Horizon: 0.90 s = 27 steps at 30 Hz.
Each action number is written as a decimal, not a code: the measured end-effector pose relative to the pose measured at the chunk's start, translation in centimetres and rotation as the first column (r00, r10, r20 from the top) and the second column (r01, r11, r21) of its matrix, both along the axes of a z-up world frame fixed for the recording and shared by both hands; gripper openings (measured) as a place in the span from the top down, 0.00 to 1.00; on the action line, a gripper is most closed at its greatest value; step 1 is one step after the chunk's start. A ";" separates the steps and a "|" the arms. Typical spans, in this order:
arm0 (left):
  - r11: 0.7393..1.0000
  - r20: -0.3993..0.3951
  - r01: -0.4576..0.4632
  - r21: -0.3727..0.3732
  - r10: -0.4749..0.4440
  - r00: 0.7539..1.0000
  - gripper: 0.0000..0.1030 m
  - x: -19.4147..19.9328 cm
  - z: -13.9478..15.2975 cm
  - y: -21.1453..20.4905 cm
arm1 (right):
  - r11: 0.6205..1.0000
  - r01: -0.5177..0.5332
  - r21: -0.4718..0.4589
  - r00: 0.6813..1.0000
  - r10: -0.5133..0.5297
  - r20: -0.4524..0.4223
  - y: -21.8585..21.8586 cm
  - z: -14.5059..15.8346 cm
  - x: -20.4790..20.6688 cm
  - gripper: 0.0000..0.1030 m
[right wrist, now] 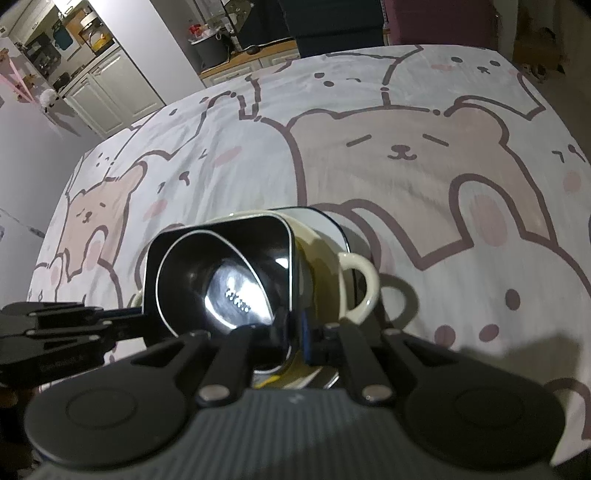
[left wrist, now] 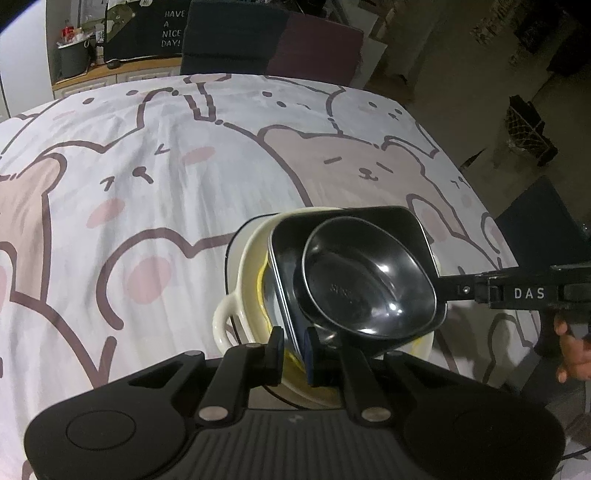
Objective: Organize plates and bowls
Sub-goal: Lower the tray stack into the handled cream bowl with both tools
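Black square dish (left wrist: 354, 273), nested in cream bowl (left wrist: 243, 280), pinched by both claws (left wrist: 295, 347) (right wrist: 295, 339)

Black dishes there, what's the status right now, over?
Left tongs and right tongs both shut on the black square dish. Round black bowl nested inside, over the cream handled dish. Nothing blocking.

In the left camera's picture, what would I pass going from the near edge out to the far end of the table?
Left tool gripping the square black dish's rim → round black bowl nested in it → bear-print tablecloth → dark chair back → "Have a nice day" sign.
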<state>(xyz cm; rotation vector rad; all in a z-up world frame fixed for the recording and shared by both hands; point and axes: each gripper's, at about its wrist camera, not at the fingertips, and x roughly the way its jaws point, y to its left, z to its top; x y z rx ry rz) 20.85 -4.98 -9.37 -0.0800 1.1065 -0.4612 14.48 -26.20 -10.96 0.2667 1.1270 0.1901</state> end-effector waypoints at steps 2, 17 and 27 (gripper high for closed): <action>1.000 -0.005 0.005 -0.006 -0.005 1.000 0.87 -0.1 -0.1 -0.1 | 1.000 -0.005 -0.002 1.000 0.005 -0.005 0.0 -0.1 -0.1 0.90; 0.994 -0.027 -0.037 -0.103 0.035 0.999 0.79 -0.4 0.7 0.8 | 0.999 -0.041 0.022 0.999 0.041 -0.005 -0.1 0.0 -0.6 0.90; 0.996 -0.013 -0.029 -0.085 0.028 1.000 0.79 -0.5 0.8 0.6 | 0.999 -0.049 0.014 0.999 0.049 0.002 -0.3 -0.1 -0.5 0.89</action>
